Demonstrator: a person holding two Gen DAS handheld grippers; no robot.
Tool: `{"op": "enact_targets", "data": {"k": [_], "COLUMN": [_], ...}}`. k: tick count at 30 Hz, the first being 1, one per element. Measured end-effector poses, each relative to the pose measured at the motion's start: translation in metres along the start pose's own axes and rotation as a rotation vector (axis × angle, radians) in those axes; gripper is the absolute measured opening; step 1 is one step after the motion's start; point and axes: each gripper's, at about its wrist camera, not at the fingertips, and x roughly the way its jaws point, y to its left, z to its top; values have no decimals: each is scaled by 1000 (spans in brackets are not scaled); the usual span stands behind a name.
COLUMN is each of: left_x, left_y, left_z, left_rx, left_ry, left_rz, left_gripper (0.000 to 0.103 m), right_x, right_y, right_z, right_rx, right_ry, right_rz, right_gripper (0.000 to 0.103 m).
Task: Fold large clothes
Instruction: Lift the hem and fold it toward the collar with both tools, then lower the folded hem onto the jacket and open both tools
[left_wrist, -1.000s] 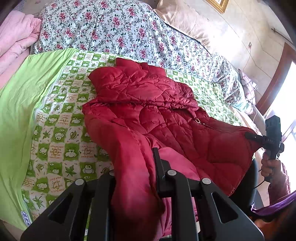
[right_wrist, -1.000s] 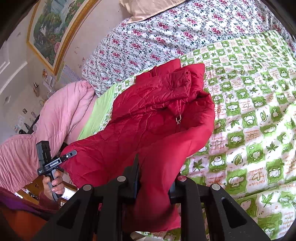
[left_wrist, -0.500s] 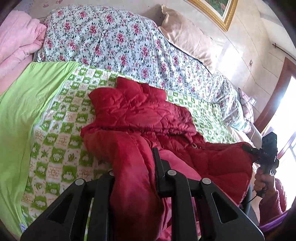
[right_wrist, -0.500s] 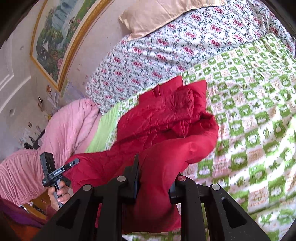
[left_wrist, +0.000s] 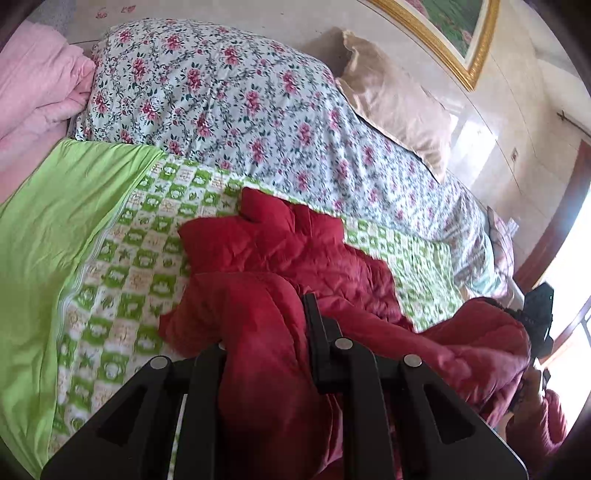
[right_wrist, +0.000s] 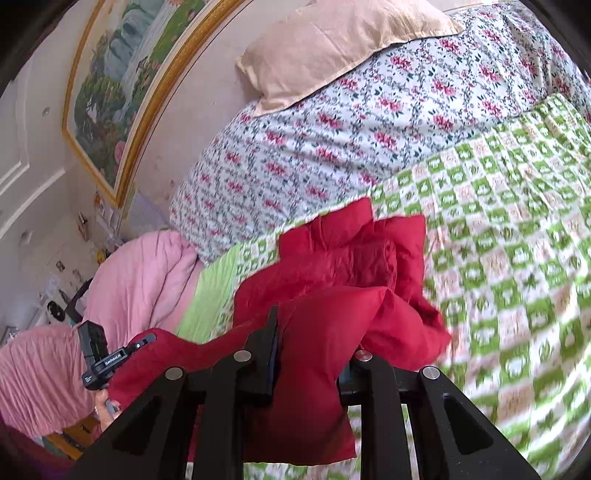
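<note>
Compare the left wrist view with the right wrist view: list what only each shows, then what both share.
Only the left wrist view: the window at the right edge, and the right gripper seen from across the jacket.

Only the right wrist view: clutter against the wall, and the left gripper seen from across.

Both: the red jacket clamped by each view's own gripper, checked quilt, floral cover, beige pillow, pink bedding, framed painting.

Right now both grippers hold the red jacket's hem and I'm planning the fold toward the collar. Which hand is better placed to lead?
Neither clearly. The left gripper and right gripper are each clamped on the red jacket, hem raised, collar lying ahead on the green checked quilt. Move both together.
</note>
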Motion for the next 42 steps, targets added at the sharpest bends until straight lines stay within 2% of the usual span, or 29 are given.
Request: {"op": "enact_targets", "data": {"k": [10,17,23,30,37,42], "left_x": [59,113,166,226,240,216], "left_y": [17,31,43,65,88,91], "left_z": [46,78,89,90,95,100], "left_rx": [-55,-95,-133,-154,-205,-225], "left_ry": [-3,42,84,115,120,102], "left_rz": [50,115,149,181,120,88], "left_gripper": [16,16,16,19,21,25], "right_x": [57,109,150,197,228,248], "right_y": [-31,-64,-94,-130,-146,-146], "right_z": [48,76,87,86,87,91], "right_rx": [73,153,206,304,320,288], "right_ry": [-35,-31,0,-9,-7,21], "right_rz": [-17,-67,-124,-183,-197,-216], "right_gripper": [20,20,21,24,25,25]}}
